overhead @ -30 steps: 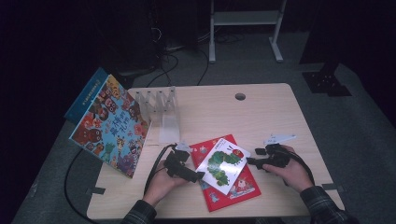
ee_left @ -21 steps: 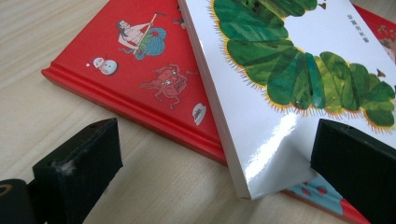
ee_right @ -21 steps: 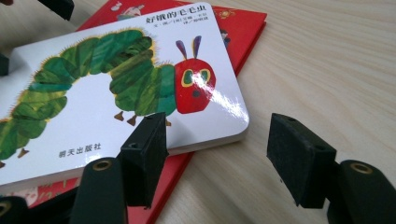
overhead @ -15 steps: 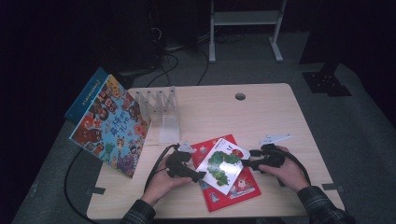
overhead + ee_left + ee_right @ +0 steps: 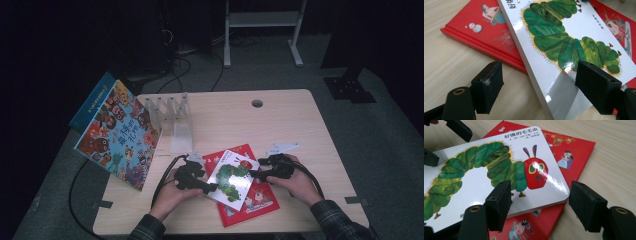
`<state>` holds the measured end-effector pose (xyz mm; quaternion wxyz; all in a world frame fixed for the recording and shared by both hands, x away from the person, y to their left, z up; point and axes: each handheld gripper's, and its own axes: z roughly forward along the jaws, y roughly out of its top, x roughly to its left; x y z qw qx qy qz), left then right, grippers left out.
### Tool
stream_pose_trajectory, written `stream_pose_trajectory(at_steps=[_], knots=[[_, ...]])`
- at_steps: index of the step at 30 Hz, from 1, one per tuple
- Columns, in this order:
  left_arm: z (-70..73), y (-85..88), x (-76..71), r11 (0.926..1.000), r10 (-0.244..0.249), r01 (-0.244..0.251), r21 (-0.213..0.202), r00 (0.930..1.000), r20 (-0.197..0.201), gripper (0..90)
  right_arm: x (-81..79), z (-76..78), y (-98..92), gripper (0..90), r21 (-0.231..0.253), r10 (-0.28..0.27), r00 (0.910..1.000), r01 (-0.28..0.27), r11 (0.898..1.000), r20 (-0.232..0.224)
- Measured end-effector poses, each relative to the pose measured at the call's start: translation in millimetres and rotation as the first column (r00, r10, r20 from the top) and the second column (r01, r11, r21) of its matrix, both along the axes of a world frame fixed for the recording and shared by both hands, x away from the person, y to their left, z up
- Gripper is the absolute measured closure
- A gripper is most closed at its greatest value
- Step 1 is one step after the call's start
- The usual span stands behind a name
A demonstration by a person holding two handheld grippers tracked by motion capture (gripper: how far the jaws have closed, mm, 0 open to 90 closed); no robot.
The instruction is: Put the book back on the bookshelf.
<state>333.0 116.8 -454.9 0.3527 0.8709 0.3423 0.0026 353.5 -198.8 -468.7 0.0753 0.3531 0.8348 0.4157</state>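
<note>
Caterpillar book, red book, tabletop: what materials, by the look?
Caterpillar book: thick glossy board, likely laminated card; glare patches, rounded corner, thick white edge. Red book: hardcover, satin printed cover, ridged spine edge. Table: pale wood-grain laminate, matte, probably.

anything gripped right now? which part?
Nothing clamped yet. The left gripper and right gripper are both open, each straddling an opposite corner of the white caterpillar book, which lies on the red book.
</note>
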Motion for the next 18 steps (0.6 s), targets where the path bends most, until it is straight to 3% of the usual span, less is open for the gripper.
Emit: stream_pose_trajectory(at_steps=[6,9,12,18], knots=[[-1.8,8.4,-3.4,0.9997,0.015,-0.015,-0.019,0.9995,-0.029,20.4,2.9,-0.1,16.2,33.0,0.004,0.024,0.9997,-0.024,1.0,0.001],[-1.2,12.1,-3.8,0.9998,0.017,-0.017,-0.009,0.9989,-0.043,20.0,3.5,-0.2,24.0,33.0,0.006,0.035,0.9994,-0.035,0.999,0.001],[-1.5,14.2,-3.8,0.9998,0.019,-0.019,-0.011,0.9978,-0.064,20.1,1.2,1.3,27.0,33.1,-0.018,0.049,0.9983,-0.049,0.999,0.03],[-1.9,10.7,-4.7,0.9998,-0.006,0.005,-0.019,0.9967,-0.081,19.7,-9.9,3.5,24.3,35.5,-0.022,0.073,0.9973,-0.073,0.997,0.0]])
